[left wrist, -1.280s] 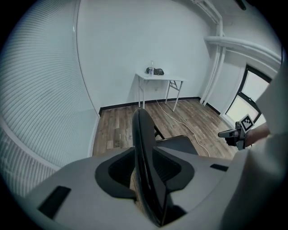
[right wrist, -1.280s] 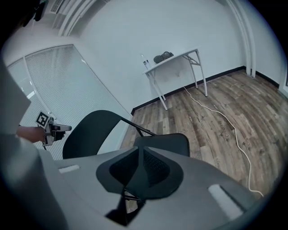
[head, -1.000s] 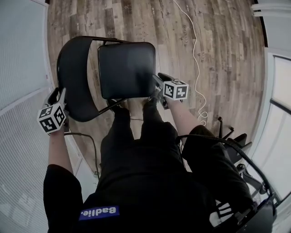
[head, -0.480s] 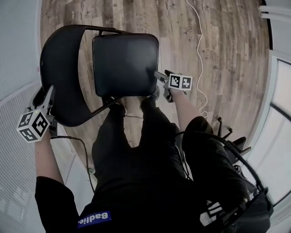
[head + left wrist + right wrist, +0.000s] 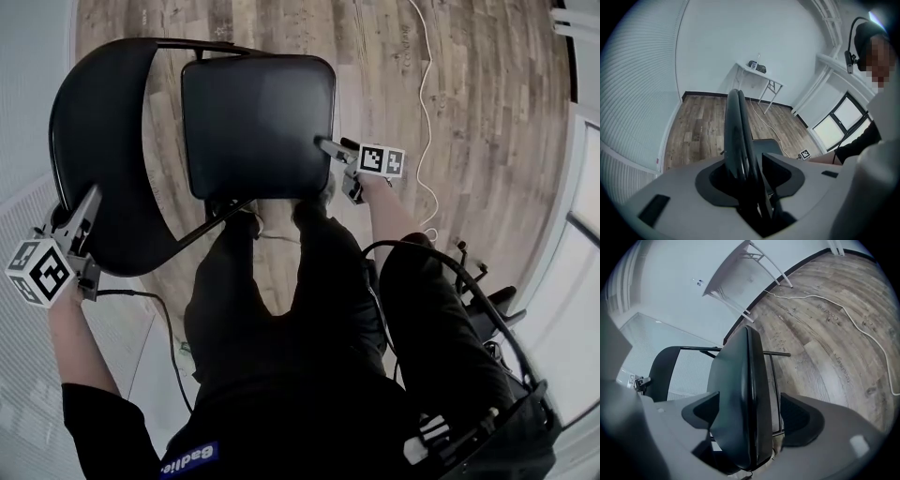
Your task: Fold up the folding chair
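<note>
The black folding chair stands on the wood floor in front of my legs. Its curved backrest (image 5: 103, 141) is at the left and its padded seat (image 5: 258, 122) in the middle. My left gripper (image 5: 82, 214) is shut on the backrest's lower rim, and the backrest (image 5: 736, 122) runs up between its jaws (image 5: 747, 161). My right gripper (image 5: 328, 150) is at the seat's right edge. Its jaws have just been opening, and the seat (image 5: 736, 380) stands edge-on between them (image 5: 750, 397) with a gap on the right side.
A white cable (image 5: 424, 103) snakes over the floor to the right of the chair. A small white table (image 5: 757, 75) stands against the far wall. Black equipment (image 5: 487, 300) sits at the lower right, and a white wall closes off the left.
Both grippers have sunk. The left one has moved toward the lower left with the backrest. The right gripper's jaws have spread around the seat's edge. The chair fills more of the view.
</note>
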Tool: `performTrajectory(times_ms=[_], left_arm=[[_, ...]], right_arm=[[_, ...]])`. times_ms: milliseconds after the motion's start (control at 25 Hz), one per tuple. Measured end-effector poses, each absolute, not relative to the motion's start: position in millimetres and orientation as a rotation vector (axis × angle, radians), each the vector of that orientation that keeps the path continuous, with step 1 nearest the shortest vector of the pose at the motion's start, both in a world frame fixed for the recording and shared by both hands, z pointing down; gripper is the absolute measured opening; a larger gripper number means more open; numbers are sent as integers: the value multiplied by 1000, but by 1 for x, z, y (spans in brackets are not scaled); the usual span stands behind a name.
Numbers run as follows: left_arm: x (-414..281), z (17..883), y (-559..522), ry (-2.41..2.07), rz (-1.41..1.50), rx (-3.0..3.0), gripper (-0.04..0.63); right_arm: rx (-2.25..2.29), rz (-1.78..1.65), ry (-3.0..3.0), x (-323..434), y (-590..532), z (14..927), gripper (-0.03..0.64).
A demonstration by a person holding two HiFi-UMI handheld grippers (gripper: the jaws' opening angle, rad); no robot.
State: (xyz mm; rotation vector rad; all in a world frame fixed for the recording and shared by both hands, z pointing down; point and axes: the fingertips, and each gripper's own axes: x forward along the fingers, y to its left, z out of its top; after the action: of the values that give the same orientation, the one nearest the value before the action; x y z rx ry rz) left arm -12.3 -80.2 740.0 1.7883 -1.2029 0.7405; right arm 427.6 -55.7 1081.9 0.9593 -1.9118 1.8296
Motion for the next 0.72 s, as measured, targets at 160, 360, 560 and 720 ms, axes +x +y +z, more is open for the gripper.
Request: performTrajectory(times_ms=[160, 360, 560, 720], left_arm=[[-7, 742, -79, -1179, 764, 1752, 155], [-10, 745, -71, -1186, 753, 1701, 153], [-9, 743, -72, -1207, 785, 1685, 151], [-8, 741, -72, -1211, 771, 1674, 126]], right_arm=[[898, 1885, -1924, 419, -60, 1099, 377], [777, 1910, -1941, 396, -55, 1107, 376], [795, 1928, -1945, 396, -53, 1107, 374], [842, 1949, -1956, 396, -56, 1104, 374]])
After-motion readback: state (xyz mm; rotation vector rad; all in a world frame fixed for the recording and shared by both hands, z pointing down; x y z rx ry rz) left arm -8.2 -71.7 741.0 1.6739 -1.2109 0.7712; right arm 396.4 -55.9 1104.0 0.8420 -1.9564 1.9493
